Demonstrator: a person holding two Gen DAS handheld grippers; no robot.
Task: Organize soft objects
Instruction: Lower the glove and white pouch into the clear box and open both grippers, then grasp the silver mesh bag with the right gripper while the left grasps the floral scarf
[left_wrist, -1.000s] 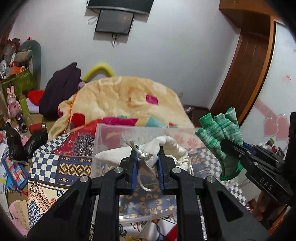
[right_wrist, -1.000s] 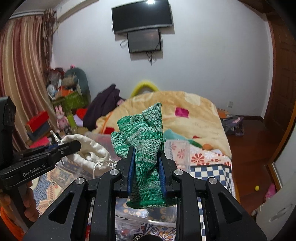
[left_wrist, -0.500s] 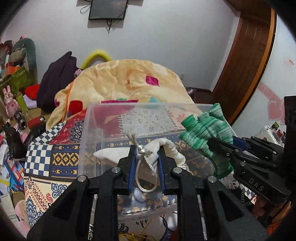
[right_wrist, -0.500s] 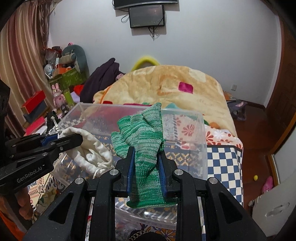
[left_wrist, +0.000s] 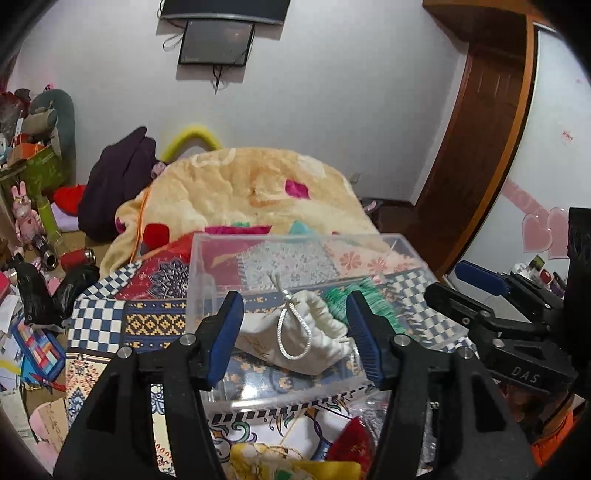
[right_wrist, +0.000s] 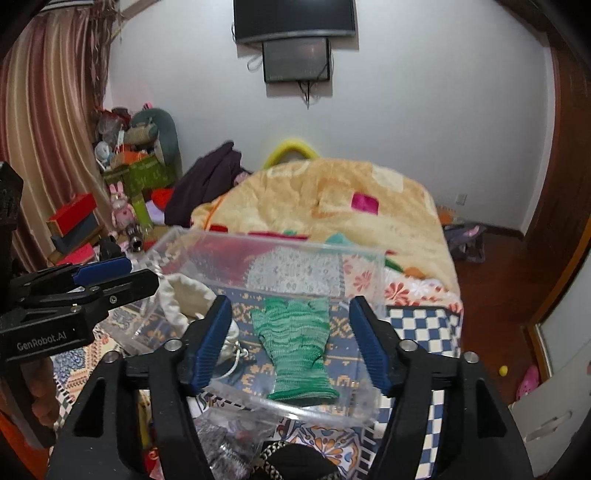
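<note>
A clear plastic box (left_wrist: 207, 266) (right_wrist: 369, 402) stands on the patterned bed cover. A white drawstring pouch (left_wrist: 314, 332) (right_wrist: 188, 299) lies inside it on the left. A green knit glove (right_wrist: 295, 339) (left_wrist: 354, 299) lies flat inside it on the right. My left gripper (left_wrist: 295, 328) is open and empty just above the pouch. My right gripper (right_wrist: 290, 339) is open and empty just above the glove. Each gripper shows at the side of the other's view.
A yellow blanket (left_wrist: 251, 184) is heaped on the bed behind the box. Toys and boxes (right_wrist: 122, 177) crowd the left wall. More soft items (left_wrist: 295, 465) (right_wrist: 295, 461) lie on the bed in front of the box. A wooden door (left_wrist: 480, 122) is at right.
Both grippers lowered into the box and opened. The pouch and the glove dropped from the jaws and now lie on the box floor.
</note>
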